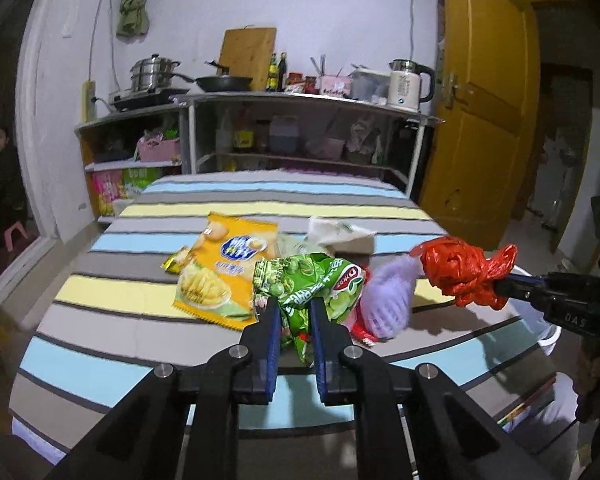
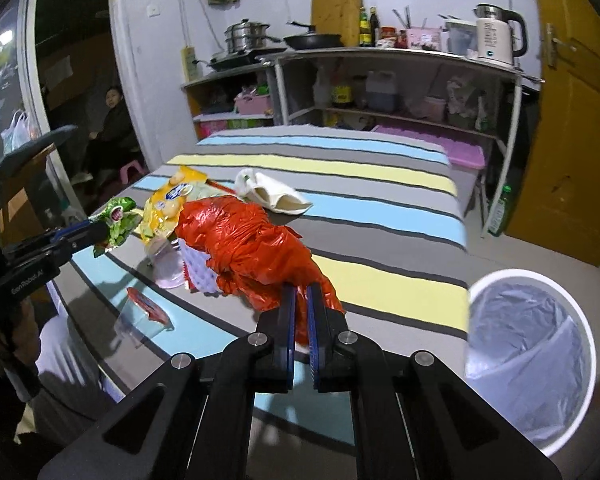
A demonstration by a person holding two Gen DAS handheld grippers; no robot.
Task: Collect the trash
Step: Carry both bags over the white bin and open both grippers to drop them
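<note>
My left gripper (image 1: 295, 307) is shut on a crumpled green snack bag (image 1: 312, 284), held above the striped table (image 1: 140, 364); the bag also shows in the right wrist view (image 2: 118, 224). My right gripper (image 2: 300, 292) is shut on a knotted red plastic bag (image 2: 252, 246), lifted over the table; it shows at the right of the left wrist view (image 1: 466, 270). On the table lie an orange chip bag (image 1: 224, 272), a white foam fruit net (image 1: 388, 300), a white crumpled wrapper (image 2: 272, 194) and a clear cup with a red lid (image 2: 146, 314).
A white trash bin with a clear liner (image 2: 528, 368) stands on the floor off the table's right front corner. Kitchen shelves (image 1: 300, 128) with pots and a kettle stand behind the table. A yellow door (image 1: 484, 112) is at right. A person (image 2: 114, 120) sits at left.
</note>
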